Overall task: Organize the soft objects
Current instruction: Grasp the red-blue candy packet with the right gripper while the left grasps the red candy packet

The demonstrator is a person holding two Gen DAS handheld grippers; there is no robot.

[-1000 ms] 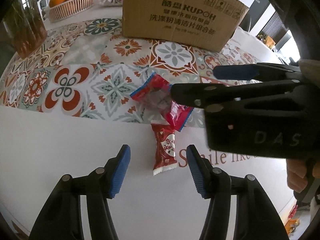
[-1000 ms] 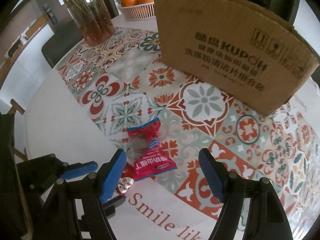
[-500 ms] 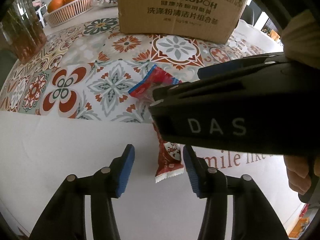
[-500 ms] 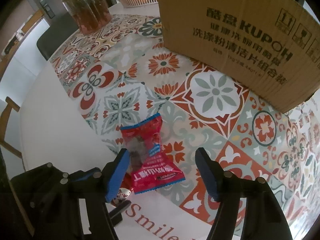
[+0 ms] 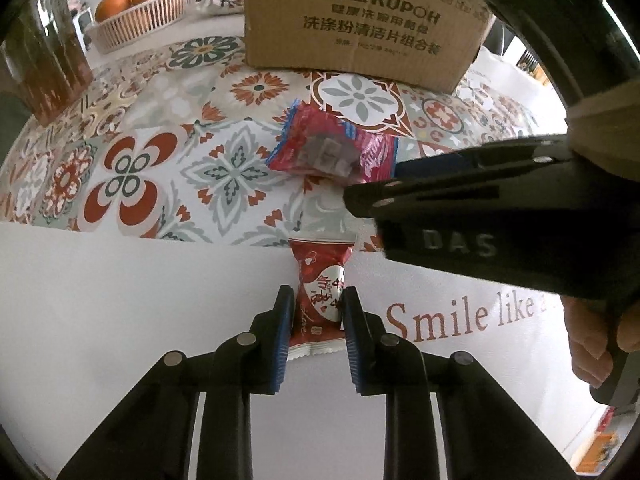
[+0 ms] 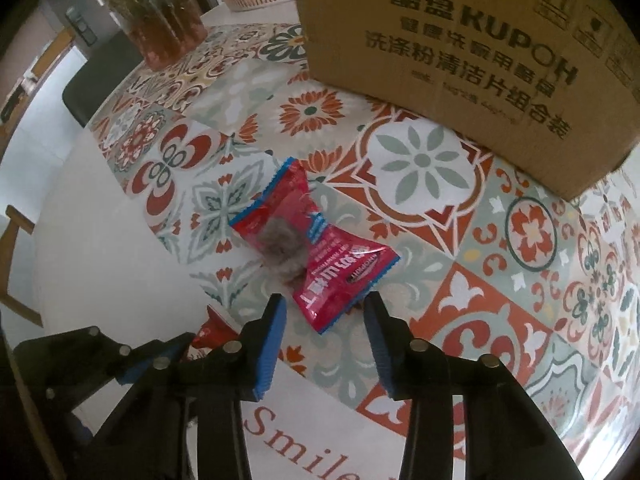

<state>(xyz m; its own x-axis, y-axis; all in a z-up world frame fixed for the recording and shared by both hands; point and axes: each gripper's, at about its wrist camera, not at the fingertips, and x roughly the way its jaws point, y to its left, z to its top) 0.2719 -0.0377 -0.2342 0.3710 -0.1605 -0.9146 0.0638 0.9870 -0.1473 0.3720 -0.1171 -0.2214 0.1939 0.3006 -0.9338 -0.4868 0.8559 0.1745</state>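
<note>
Red-and-white small foil candy sachet [image 5: 320,300]: lies on the white table border [image 5: 120,300], well short of the brown cardboard box [image 5: 360,20]. Left gripper [image 5: 316,336] has just closed; pads now pinch the sachet, ready to lift. Red crinkled snack packet with blue edges [image 6: 316,248]: nearer the box. Right gripper [image 6: 324,332] jaws have been narrowing around its near end, pads apparently not yet pressing.

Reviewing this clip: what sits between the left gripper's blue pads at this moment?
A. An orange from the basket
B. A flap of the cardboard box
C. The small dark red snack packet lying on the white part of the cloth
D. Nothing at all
C: in the left wrist view the left gripper has just closed its blue pads onto the sides of the dark red snack packet.
</note>
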